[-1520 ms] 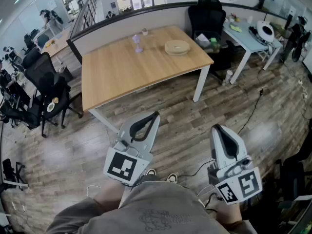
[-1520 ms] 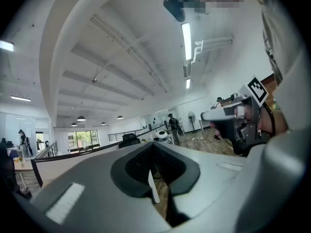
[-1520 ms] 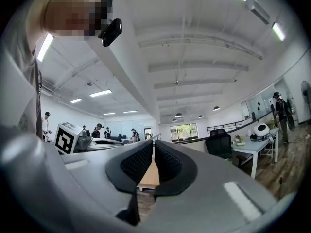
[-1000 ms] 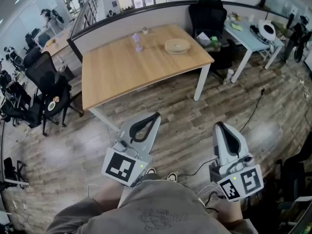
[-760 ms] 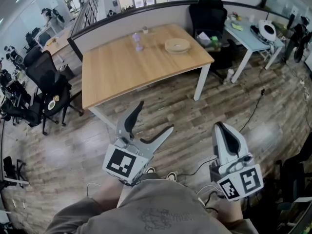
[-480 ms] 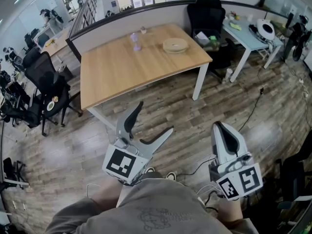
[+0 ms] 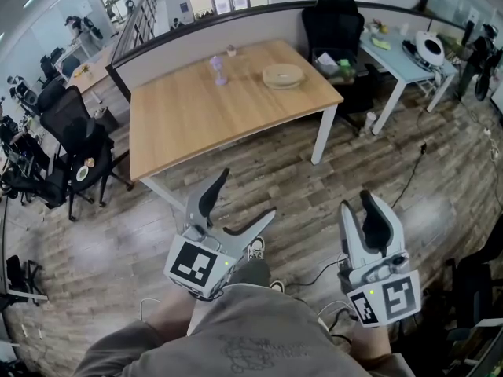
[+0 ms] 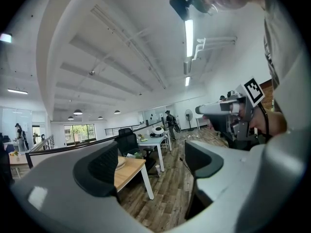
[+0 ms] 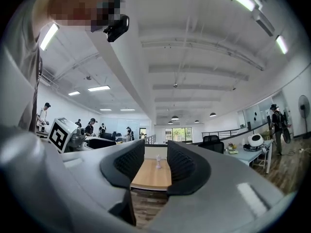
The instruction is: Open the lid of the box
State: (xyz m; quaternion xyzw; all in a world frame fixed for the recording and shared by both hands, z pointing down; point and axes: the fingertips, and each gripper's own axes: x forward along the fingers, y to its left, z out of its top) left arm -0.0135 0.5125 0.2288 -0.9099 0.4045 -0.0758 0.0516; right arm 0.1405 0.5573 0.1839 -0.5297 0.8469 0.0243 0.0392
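A round, flat, light-wood box [image 7: 283,75] with its lid on lies at the far right of a wooden table [image 7: 196,116], well ahead of both grippers. In the left gripper view the box [image 8: 119,162] shows past the left jaw. My left gripper [image 7: 247,195] is held over the floor, open wide and empty, as also seen in its own view [image 8: 150,161]. My right gripper [image 7: 357,203] has just been opening; its jaws stand a narrow gap apart with nothing between them. In the right gripper view [image 9: 155,166] the table [image 9: 151,176] shows through that gap.
A small purple object [image 7: 218,70] stands on the table left of the box. A dark-topped partition runs behind the table. Black office chairs [image 7: 75,132] stand at the left and one [image 7: 334,22] at the back right. A pale blue desk [image 7: 397,61] stands at the right, and a cable [image 7: 409,179] crosses the floor.
The left jaws swung from shut to wide open. The right jaws, shut until half a second ago, now stand slightly apart. A shoe has come into view between the grippers.
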